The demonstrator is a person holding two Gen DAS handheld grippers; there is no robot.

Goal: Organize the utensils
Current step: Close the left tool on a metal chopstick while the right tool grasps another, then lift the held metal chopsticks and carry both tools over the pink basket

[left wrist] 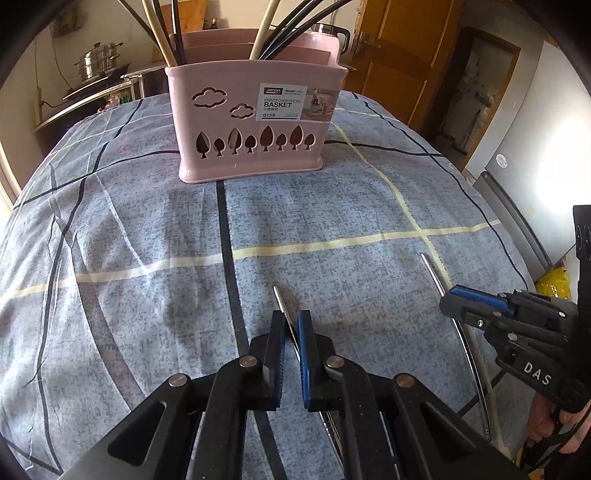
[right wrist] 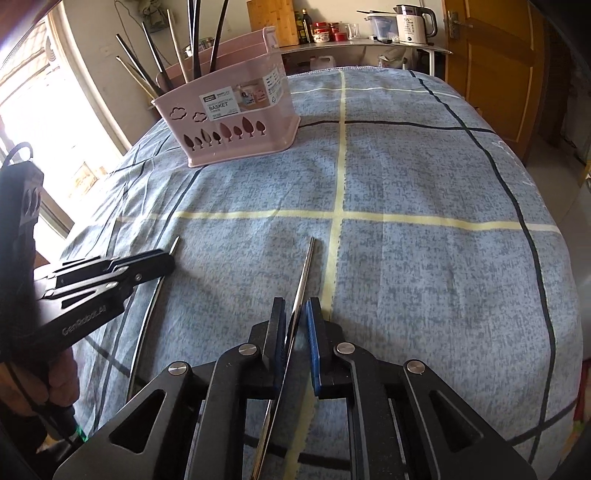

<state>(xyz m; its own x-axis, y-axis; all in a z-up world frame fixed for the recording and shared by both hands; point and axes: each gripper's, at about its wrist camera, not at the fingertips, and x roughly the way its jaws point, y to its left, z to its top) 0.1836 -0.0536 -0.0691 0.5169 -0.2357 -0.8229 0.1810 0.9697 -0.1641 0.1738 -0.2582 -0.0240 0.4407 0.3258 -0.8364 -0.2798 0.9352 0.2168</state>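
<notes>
A pink chopstick basket (left wrist: 251, 122) (right wrist: 236, 122) stands at the far side of the blue checked tablecloth (left wrist: 129, 229), with several dark and pale chopsticks upright in it. In the left wrist view my left gripper (left wrist: 291, 314) is shut on a thin metal chopstick (left wrist: 280, 301) whose tip pokes out ahead of the pads, low over the cloth. My right gripper (right wrist: 295, 301) is shut on a second metal chopstick (right wrist: 306, 266) that crosses the jaws at a slant. Each gripper shows in the other's view: right gripper (left wrist: 448, 295), left gripper (right wrist: 170, 258).
A steel steamer pot (left wrist: 98, 61) sits on a stove at the back left. A white kettle (right wrist: 413, 22) and jars stand on a shelf behind the table. A wooden door (right wrist: 491, 55) is at the right, and a grey fridge (left wrist: 535, 147) stands beside the table's right edge.
</notes>
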